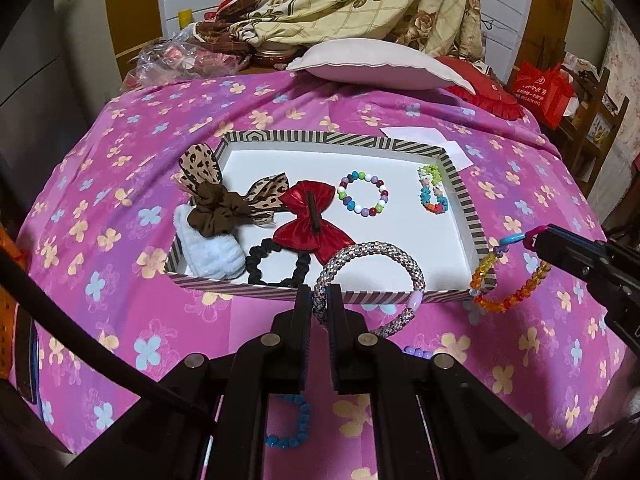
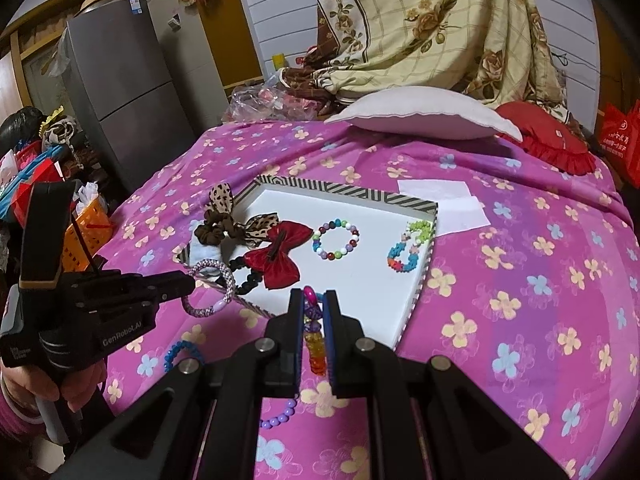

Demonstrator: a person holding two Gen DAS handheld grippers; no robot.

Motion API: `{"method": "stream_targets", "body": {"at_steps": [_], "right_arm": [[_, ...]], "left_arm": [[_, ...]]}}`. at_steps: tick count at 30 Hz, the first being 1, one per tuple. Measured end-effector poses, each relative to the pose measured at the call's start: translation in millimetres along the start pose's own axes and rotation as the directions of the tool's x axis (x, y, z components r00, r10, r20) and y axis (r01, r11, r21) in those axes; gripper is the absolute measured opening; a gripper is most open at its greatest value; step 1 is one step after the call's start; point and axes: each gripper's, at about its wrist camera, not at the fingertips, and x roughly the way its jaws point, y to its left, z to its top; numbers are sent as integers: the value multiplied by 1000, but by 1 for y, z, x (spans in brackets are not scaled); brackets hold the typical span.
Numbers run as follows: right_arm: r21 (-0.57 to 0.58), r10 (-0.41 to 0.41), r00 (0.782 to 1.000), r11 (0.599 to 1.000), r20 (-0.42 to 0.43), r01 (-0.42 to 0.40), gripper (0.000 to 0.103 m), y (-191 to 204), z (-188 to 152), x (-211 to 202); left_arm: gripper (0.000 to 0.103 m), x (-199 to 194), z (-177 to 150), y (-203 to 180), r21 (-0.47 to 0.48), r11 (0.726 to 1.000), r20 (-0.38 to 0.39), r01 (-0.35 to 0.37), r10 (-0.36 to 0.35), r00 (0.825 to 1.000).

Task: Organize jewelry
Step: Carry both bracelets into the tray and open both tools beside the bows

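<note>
Your left gripper (image 1: 319, 294) is clamped on one glittery rope bracelet (image 1: 372, 252), held over the near rim of the striped tray (image 1: 460, 184). Your right gripper (image 2: 313, 300) is pinched tight on one orange bead bracelet (image 1: 508, 300), which hangs just outside the tray's right near corner. Inside the tray you have two bead bracelets: one round multicoloured bracelet (image 1: 362, 194) and one bright woven bracelet (image 1: 431, 190). There are also one red bow (image 1: 310, 216), one leopard bow scrunchie (image 1: 218, 204), one black scrunchie (image 1: 276, 266) and one pale blue fluffy scrunchie (image 1: 210, 248). On the pink floral bedspread (image 1: 120, 184), two bracelets wait below your grippers: one blue bracelet (image 1: 290, 424) and one purple bracelet (image 2: 278, 416).
</note>
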Motion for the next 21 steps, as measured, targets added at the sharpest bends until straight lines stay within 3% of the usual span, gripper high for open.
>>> {"method": "stream_targets", "body": {"at_steps": [10,21], "right_arm": [[6,-3,999,1000,-36,3,9,-9,5,23],[-4,4,994,1000,-113,-5,9,-17,13,75]], "left_arm": [[20,17,8,-5,6,1000,-23,-11,11,1000],[20,53,23,-13,-18,1000,-90,8,-10,996]]}}
